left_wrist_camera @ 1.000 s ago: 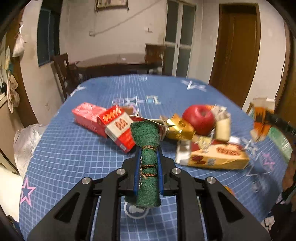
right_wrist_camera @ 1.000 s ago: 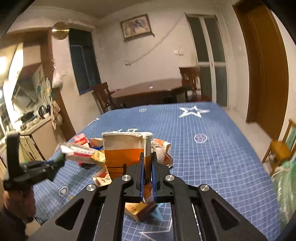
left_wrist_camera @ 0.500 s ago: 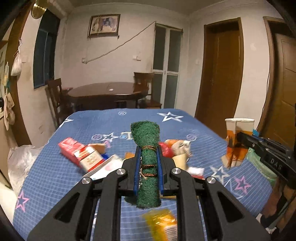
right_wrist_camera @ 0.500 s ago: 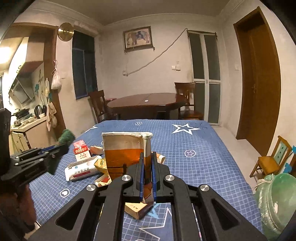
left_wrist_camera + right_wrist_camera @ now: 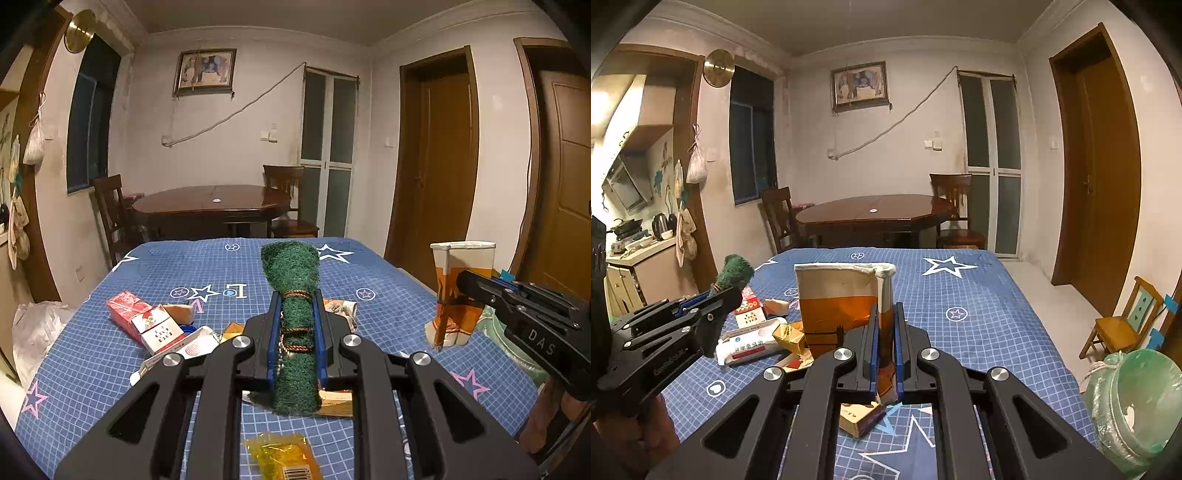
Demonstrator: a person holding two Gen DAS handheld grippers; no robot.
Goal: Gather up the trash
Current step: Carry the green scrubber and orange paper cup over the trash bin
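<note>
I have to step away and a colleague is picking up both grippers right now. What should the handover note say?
Left gripper: shut on the green scouring pad, held above the table.
Right gripper: shut on the orange-and-white carton, also lifted.
Still on the blue cloth: red cigarette packs, a white pack, gold wrappers, a yellow wrapper at the near edge.
Green-lined bin stands on the floor off the table's right side.
Done: two items picked up. Left: drop both, then clear the rest.
</note>
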